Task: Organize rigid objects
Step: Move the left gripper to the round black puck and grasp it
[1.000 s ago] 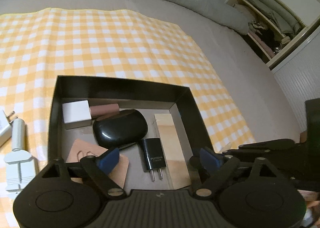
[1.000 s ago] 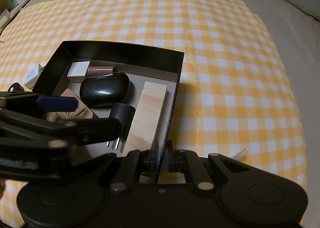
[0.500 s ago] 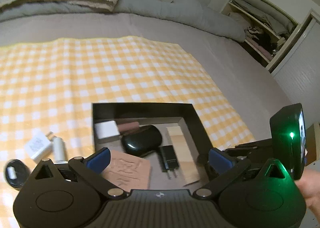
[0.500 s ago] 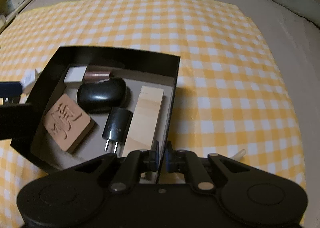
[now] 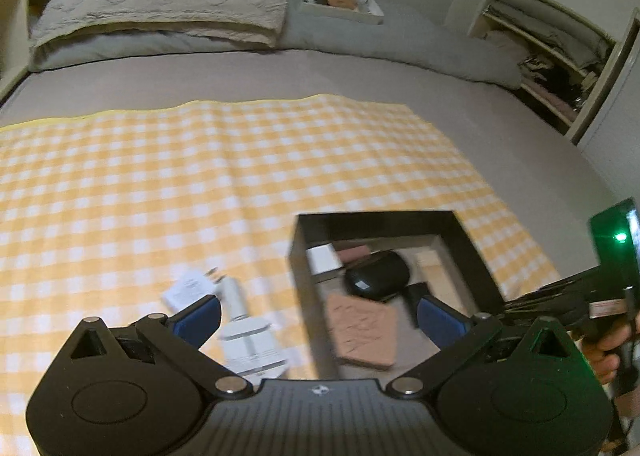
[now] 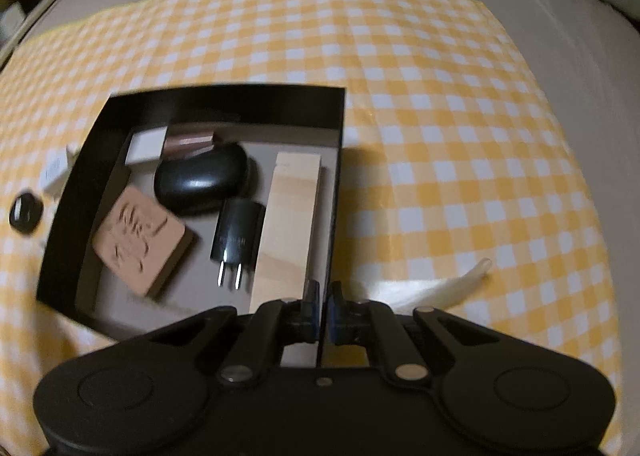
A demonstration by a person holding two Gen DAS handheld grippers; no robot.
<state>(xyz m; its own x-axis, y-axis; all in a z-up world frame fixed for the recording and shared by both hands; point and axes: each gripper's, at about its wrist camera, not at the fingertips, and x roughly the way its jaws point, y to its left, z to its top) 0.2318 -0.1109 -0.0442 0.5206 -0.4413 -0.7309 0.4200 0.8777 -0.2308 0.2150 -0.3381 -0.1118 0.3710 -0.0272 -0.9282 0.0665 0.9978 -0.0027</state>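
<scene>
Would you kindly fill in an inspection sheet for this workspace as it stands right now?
Surface: yellow-and-white checked cloth spread on a grey bed.
Job's things: open black rectangular box holding a pale wooden block, black plug adapter, glossy black oval case, tan carved tile, white cube and a brownish tube.
Clutter: white plug adapter, white clamp-like tool and small black hexagonal piece lie outside the box.
Grippers: left gripper open, empty; right gripper shut on the box's wall.
Cables: nothing seen.
Surroundings: pillows, open shelving.
</scene>
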